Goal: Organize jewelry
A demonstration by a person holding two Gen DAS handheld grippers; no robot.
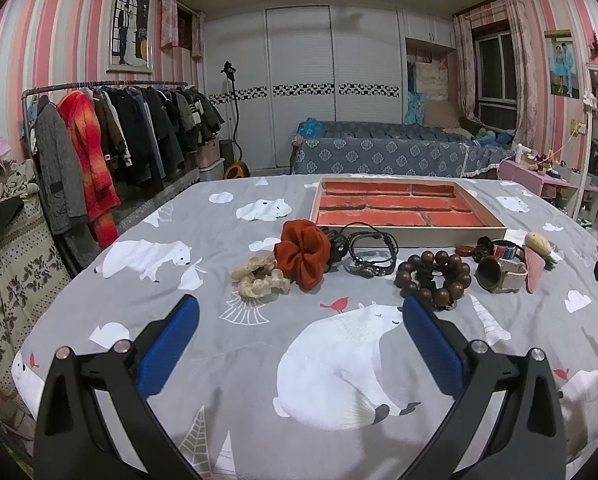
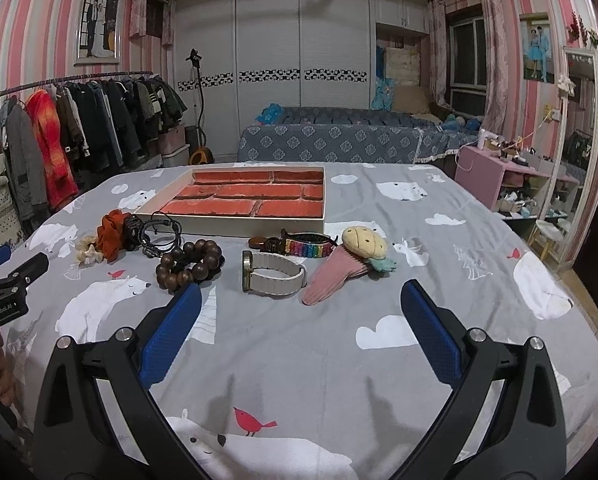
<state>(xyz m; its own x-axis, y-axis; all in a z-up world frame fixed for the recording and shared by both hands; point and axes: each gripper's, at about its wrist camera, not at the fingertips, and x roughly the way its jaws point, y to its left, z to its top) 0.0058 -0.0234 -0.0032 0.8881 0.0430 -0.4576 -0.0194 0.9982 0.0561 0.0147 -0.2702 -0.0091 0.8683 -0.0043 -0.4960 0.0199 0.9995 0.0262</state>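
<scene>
Both the left gripper and right gripper hover spread wide, grasping nothing. "GenRoboLAI" seems printed on the left gripper's body. The jewelry, including a wooden bead bracelet and white-strapped watch, lies just before the tray.

Home bedroom. Bed with polar-bear sheet in foreground. Beyond it: white sliding wardrobe. Left of the bed: loaded clothes rack. Pink striped wallpaper, framed wedding portrait above the rack.
</scene>
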